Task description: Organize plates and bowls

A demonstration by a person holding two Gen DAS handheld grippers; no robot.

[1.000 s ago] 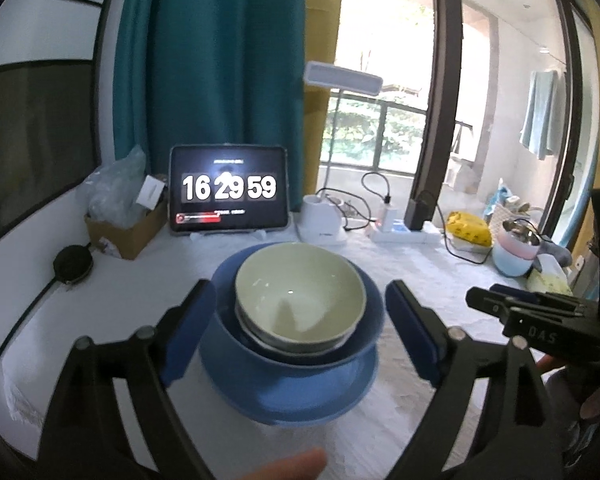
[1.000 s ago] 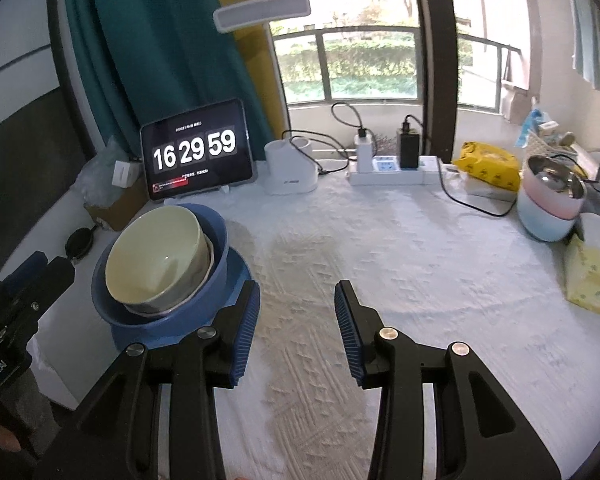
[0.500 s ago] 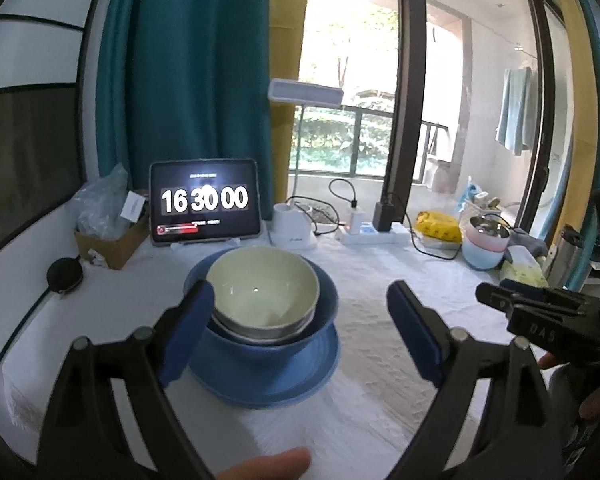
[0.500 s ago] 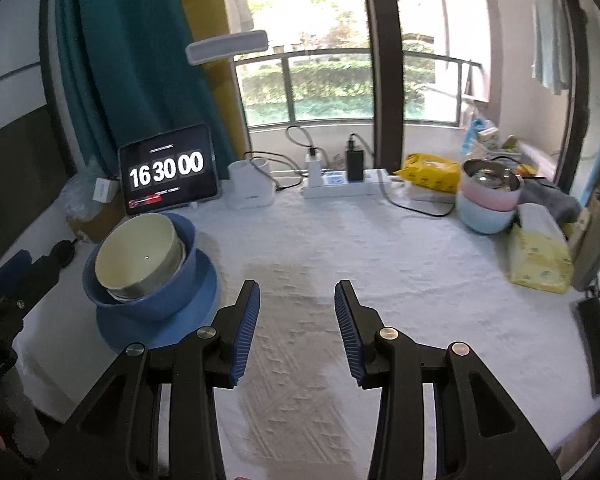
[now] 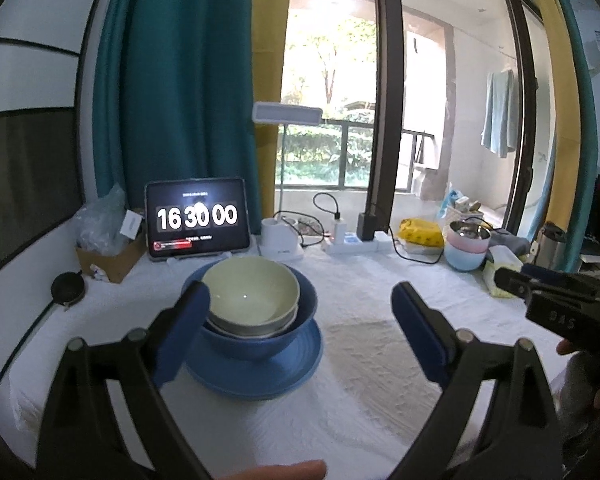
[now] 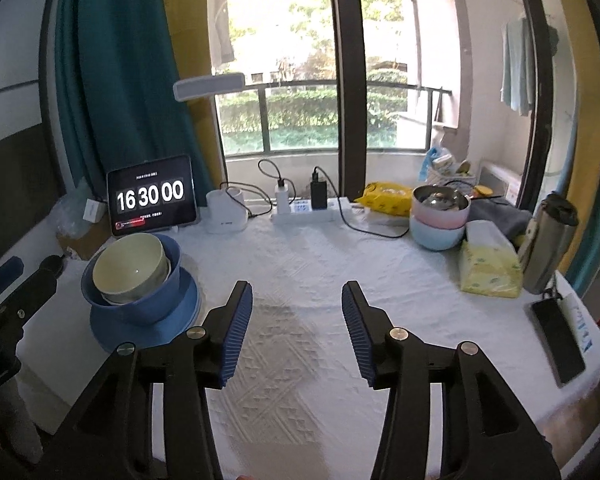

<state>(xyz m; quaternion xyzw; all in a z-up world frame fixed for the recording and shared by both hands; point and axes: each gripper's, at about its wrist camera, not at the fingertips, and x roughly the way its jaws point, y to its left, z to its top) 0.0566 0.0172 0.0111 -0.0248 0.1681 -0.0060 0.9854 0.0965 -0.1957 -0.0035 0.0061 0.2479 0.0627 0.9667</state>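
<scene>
A pale green bowl [image 5: 250,296] sits nested in a grey bowl, inside a blue bowl [image 5: 260,342], on a blue plate [image 5: 276,376] at the table's left. The stack also shows in the right wrist view [image 6: 134,276]. My left gripper [image 5: 300,336] is open and empty, held back from the stack, which lies ahead and a little left. My right gripper [image 6: 296,328] is open and empty over bare tablecloth, right of the stack.
A tablet clock [image 5: 198,218], lamp base [image 5: 280,236] and power strip [image 5: 352,240] line the back edge. Pink and blue bowls [image 6: 440,216], a tissue pack [image 6: 490,260], a steel flask [image 6: 548,246] and a phone [image 6: 558,338] are at the right. A cardboard box [image 5: 108,256] is at the left.
Both grippers have pulled back and up from the stack, so it looks smaller and farther. The stack has not moved. Both stay open.
</scene>
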